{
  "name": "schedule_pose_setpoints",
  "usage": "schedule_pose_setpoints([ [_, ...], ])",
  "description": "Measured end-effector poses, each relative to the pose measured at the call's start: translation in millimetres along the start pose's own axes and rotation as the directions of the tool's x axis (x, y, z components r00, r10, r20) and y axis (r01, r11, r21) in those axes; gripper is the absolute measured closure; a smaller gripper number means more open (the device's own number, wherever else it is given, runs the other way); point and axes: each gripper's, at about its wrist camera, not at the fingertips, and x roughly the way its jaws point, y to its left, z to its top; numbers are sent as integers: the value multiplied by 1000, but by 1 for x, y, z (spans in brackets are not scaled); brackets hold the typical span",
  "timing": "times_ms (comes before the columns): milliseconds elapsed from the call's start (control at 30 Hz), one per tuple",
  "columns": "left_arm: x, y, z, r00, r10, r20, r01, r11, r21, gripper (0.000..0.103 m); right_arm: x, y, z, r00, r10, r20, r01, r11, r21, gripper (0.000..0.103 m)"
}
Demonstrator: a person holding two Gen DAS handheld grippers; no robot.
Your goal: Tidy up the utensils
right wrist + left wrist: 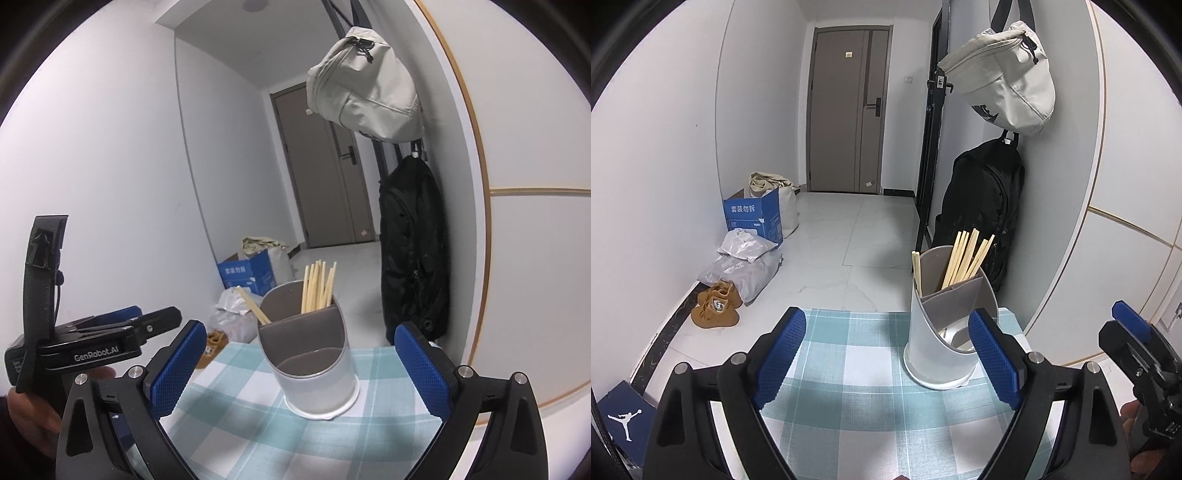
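The left gripper [886,354] is hanging over the checked cloth [849,398] with its blue pads [779,362] standing wide apart and nothing lying between them. Just ahead of its right pad, the utensil holder [936,347] is standing upright on the cloth, close to that pad but not gripped by it. A bunch of chopsticks [964,258] is leaning in the holder's rear compartment, and a single chopstick [916,271] is poking up at the holder's left rim; which compartment it is sitting in cannot be told. The front compartment is showing a pale bottom.

The right gripper [295,365] is facing the same holder [317,376] from the other side, its pads [424,369] spread as wide as they go and grasping nothing. The holder is sitting ahead of it, between the lines of the two fingers yet beyond the pads, touching neither. To the left of the right gripper, the left gripper [147,325] is showing from the side, with a hand [33,421] holding it.

Beyond the table, further ahead, a black backpack [986,206] and a pale bag [1004,77] are hanging on the wall, and brown shoes [716,306], a blue box [753,218] and grey parcels [742,258] are lying on the floor.
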Motion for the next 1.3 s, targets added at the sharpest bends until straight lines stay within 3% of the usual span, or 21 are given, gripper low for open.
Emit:
schedule_pose_setpoints([
  [1300,7,2,-6,999,17,-35,-18,999,-31,16,0,-1,-2,1000,7,-4,-7,1000,-3,0],
])
